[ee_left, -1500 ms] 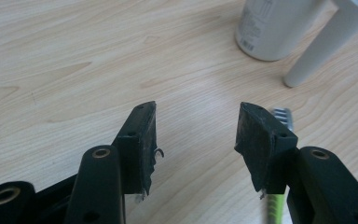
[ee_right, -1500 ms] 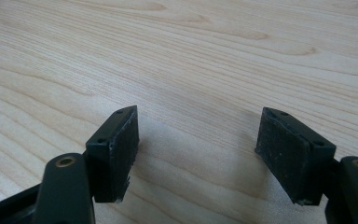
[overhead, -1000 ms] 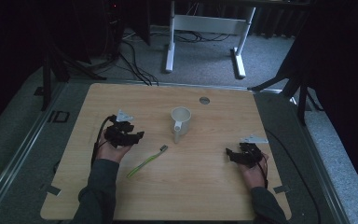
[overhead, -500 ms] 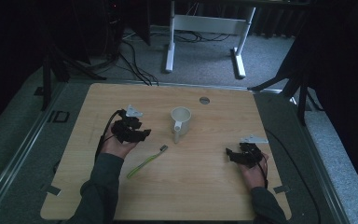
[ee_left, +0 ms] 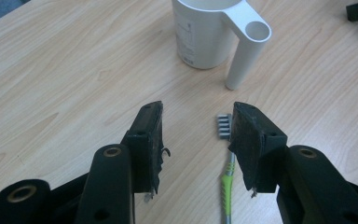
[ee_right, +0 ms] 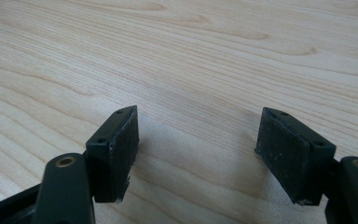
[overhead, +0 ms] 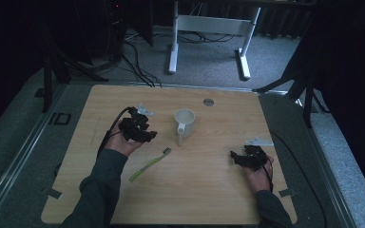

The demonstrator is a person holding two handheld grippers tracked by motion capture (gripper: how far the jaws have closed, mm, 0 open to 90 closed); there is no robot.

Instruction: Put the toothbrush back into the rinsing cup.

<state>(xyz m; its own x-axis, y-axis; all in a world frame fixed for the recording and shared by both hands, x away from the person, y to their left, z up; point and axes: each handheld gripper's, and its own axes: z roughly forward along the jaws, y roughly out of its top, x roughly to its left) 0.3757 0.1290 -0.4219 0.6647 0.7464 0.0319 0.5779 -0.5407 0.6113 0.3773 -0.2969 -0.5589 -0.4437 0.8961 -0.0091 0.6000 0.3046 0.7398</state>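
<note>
Left gripper (overhead: 151,136) held above the light wooden table (overhead: 209,190), left of the middle, cable looping back along the forearm. Jaws parted with nothing between the pads, and just now closing in — bare wood in the gap in the left gripper view (ee_left: 196,140).

Just right of that gap, toothbrush (ee_left: 227,175) flat on the table: green handle, grey neck, grey-bristled head partly tucked behind the right-hand jaw. In the high view, toothbrush (overhead: 149,164) lying slantwise below and just right of the left gripper, head up and to the right, handle trailing down to the left. Not touched by either pad.

Further right, white cup (overhead: 184,121) upright near the table's middle, its tube-like handle angled down toward the toothbrush head. Close ahead of the jaws in the left gripper view — cup (ee_left: 205,35) beyond the bristles, apart from them.

Small round grey disc (overhead: 208,101) set in the tabletop near the far edge.

Far right, right gripper (overhead: 235,158) low by the table's right edge. Jaws wide apart over bare wood, nothing held (ee_right: 196,149).
</note>
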